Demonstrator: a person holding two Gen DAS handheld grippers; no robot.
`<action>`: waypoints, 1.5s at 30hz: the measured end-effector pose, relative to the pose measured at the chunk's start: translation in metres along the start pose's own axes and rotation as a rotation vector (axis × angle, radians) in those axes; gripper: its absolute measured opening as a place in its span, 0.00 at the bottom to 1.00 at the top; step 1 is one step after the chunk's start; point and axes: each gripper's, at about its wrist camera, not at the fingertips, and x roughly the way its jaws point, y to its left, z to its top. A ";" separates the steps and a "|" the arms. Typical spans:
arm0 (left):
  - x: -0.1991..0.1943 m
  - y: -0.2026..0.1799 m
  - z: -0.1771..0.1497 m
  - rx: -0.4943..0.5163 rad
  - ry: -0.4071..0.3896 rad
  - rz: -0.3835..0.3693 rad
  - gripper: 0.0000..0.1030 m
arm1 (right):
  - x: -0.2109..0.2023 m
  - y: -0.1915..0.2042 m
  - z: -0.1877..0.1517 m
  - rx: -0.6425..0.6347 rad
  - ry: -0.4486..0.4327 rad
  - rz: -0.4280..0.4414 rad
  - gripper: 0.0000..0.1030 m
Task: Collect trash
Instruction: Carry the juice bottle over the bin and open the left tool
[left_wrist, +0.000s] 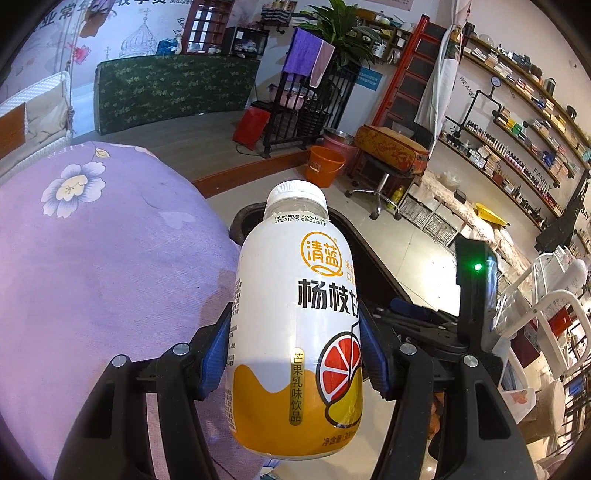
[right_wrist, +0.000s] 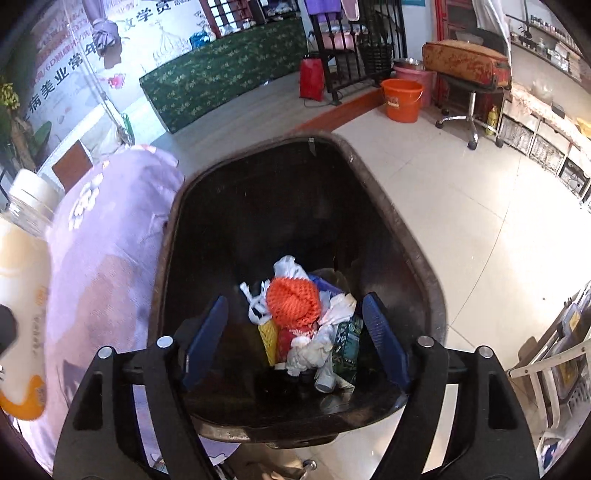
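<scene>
Above the black bin (right_wrist: 369, 206), my right gripper (right_wrist: 295, 332) is hanging with jaws spread, nothing between them. My left gripper (left_wrist: 295, 347) is clamping the drink bottle (left_wrist: 295, 314) upright beside the purple cushion (left_wrist: 92, 258).

My left camera looks forward and down along its fingers, very near a bottle (left_wrist: 295, 321) that fills the middle, with the bin (left_wrist: 251, 218) rim just behind it. My right camera tilts steeply down, close over the bin (right_wrist: 391, 221), into its trash. Both views share the bin, the purple cloth (left_wrist: 103, 258) left of it, the bottle (right_wrist: 22, 314) and the orange bucket (right_wrist: 400, 99) beyond.
</scene>
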 end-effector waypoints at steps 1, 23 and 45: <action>0.001 -0.002 0.000 0.003 0.003 -0.001 0.58 | -0.004 0.000 0.001 0.001 -0.014 0.001 0.75; 0.038 -0.028 0.000 0.044 0.100 -0.031 0.59 | -0.041 -0.026 0.006 0.044 -0.121 -0.047 0.86; 0.066 -0.036 0.003 0.074 0.140 -0.036 0.74 | -0.039 -0.047 0.009 0.120 -0.124 -0.059 0.88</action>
